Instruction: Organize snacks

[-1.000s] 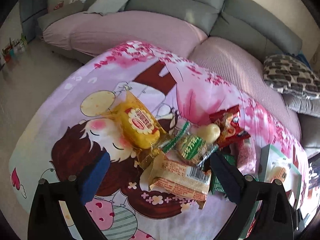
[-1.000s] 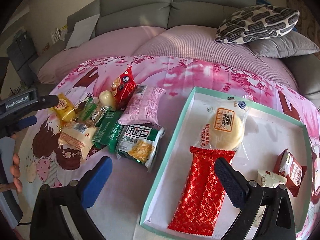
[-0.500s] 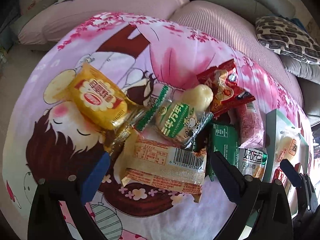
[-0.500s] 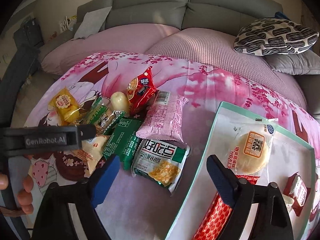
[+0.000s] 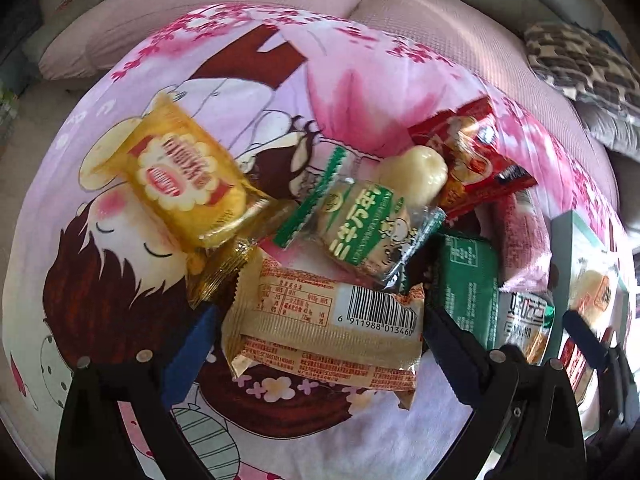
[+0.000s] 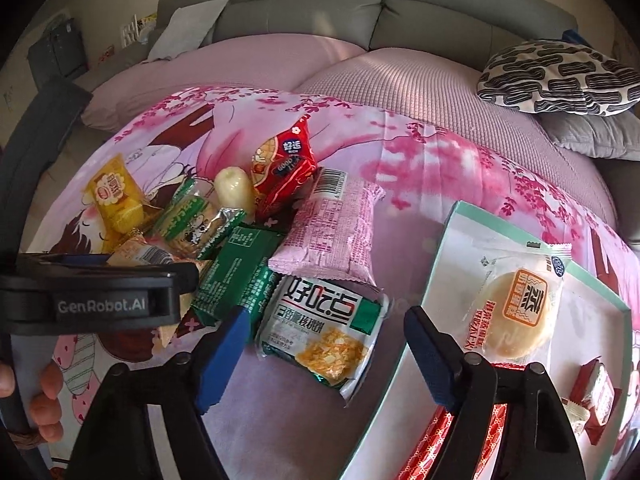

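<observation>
A pile of snack packets lies on a pink cartoon cloth. My left gripper (image 5: 316, 344) is open, its fingers on either side of a beige barcode packet (image 5: 328, 328). Behind that lie a yellow packet (image 5: 180, 176), a green-and-white packet (image 5: 360, 224) and a red packet (image 5: 468, 156). My right gripper (image 6: 320, 352) is open, its fingers on either side of a white-and-green packet (image 6: 324, 332). A pink packet (image 6: 336, 232) and a dark green packet (image 6: 236, 276) lie just beyond. The mint-rimmed tray (image 6: 440, 248) at the right holds a round pastry (image 6: 516, 312) and red packets.
The left gripper's body (image 6: 92, 296) crosses the left side of the right wrist view, held by a hand. A grey sofa with pink cushions (image 6: 256, 60) runs behind the cloth. A patterned pillow (image 6: 556, 76) lies at the right.
My left gripper has moved forward and down until its fingers flank the beige barcode packet. My right gripper has swung left from over the tray to the white-and-green packet.
</observation>
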Tool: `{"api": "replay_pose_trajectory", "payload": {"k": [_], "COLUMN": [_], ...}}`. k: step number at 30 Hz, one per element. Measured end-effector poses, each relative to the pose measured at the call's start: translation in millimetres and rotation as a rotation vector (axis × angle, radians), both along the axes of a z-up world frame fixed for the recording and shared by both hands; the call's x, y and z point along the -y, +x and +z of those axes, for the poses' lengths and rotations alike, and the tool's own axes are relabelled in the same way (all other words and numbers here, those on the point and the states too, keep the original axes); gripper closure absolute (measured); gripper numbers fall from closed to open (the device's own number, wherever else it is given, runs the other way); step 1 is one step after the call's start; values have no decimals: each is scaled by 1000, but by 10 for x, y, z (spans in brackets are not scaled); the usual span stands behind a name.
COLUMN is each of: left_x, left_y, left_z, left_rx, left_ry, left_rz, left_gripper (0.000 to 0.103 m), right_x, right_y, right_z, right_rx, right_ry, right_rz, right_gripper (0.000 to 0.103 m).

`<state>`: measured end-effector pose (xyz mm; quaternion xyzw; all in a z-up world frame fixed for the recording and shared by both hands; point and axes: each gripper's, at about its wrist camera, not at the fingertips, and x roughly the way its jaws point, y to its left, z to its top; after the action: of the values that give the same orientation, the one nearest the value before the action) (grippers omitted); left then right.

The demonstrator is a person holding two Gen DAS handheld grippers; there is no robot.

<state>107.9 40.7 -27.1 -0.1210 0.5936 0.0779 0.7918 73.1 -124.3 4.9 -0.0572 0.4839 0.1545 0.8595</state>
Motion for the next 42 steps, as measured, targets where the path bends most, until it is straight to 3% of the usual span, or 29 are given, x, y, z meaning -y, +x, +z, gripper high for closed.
{"api": "replay_pose_trajectory", "payload": {"k": [8, 14, 17, 21, 25, 42], "left_x": [-33, 45, 59, 92, 90, 100], "left_y": [-13, 38, 47, 46, 33, -67], "left_z": [2, -94, -163, -172, -143, 142], "left_rx": [-5, -25, -27, -16, -1, 54], "left_ry": [6, 3, -42, -39, -62, -46], "left_rz": [16, 7, 12, 5, 8, 0], "left_gripper": [3, 4, 12, 17, 26, 30], "right_x": [39, -38, -52, -85, -47, 56], "right_y": [35, 37, 28, 7, 22, -31], "right_z": [-78, -127, -140, -157, -179, -84], "right_rx": [-19, 0, 7, 20, -1, -49], "right_ry": [7, -49, -66, -86, -52, 20], "right_rz": [-36, -21, -18, -16, -28, -44], "right_gripper": [33, 35, 35, 36, 45, 52]}}
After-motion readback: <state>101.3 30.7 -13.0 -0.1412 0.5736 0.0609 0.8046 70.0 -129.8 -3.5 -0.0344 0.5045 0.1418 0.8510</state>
